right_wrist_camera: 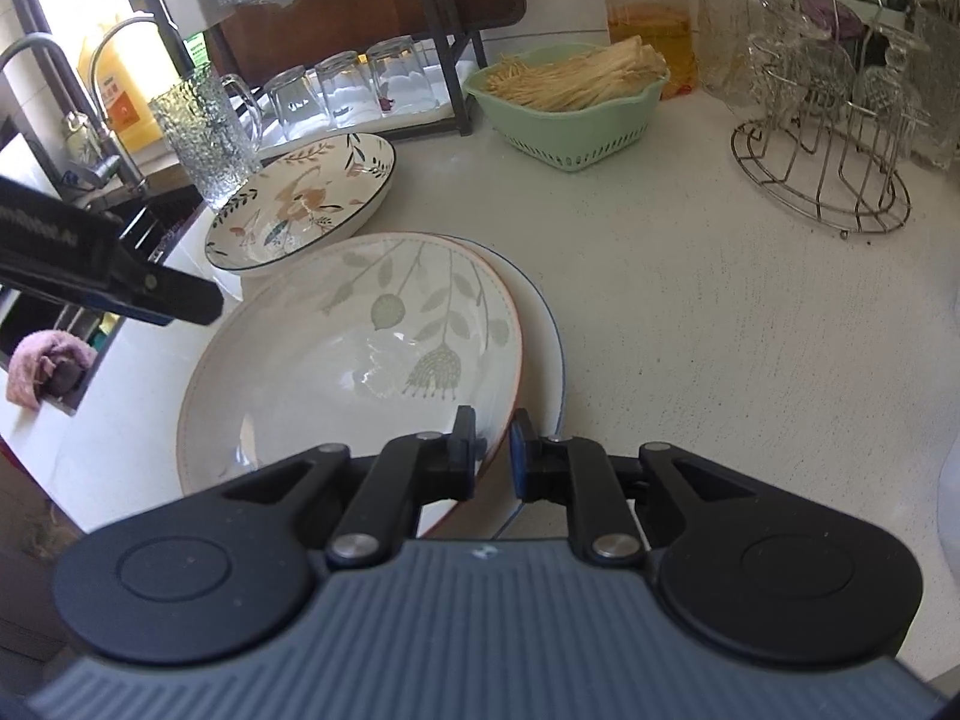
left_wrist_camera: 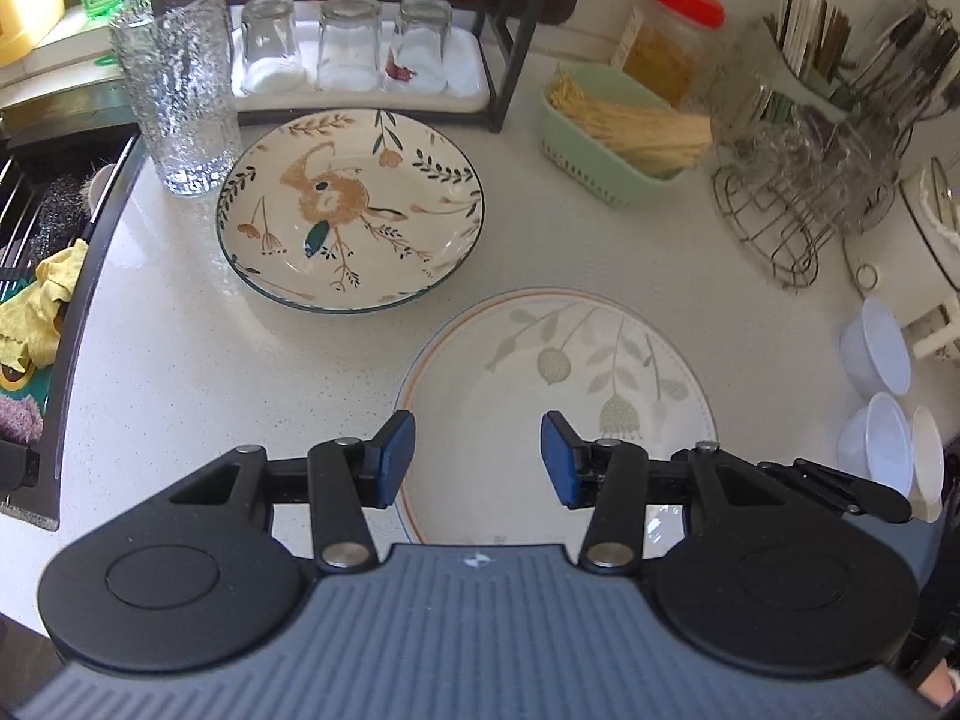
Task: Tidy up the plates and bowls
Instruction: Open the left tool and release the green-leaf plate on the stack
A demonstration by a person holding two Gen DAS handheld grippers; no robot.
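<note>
Right gripper [right_wrist_camera: 493,450] pinches the near rim of the leaf plate [right_wrist_camera: 360,354], tilted on a blue-rimmed plate [right_wrist_camera: 549,330]. Left gripper [left_wrist_camera: 477,459] is spread, empty, above the leaf plate. Floral plate [left_wrist_camera: 351,210] sits just behind it.

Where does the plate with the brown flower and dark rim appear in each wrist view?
Left wrist view: the flower plate lies left of centre in the upper half, beside the tall textured glass.
Right wrist view: the flower plate lies at upper left, behind the pale leaf plate.
Shared landmark: the green basket.
</note>
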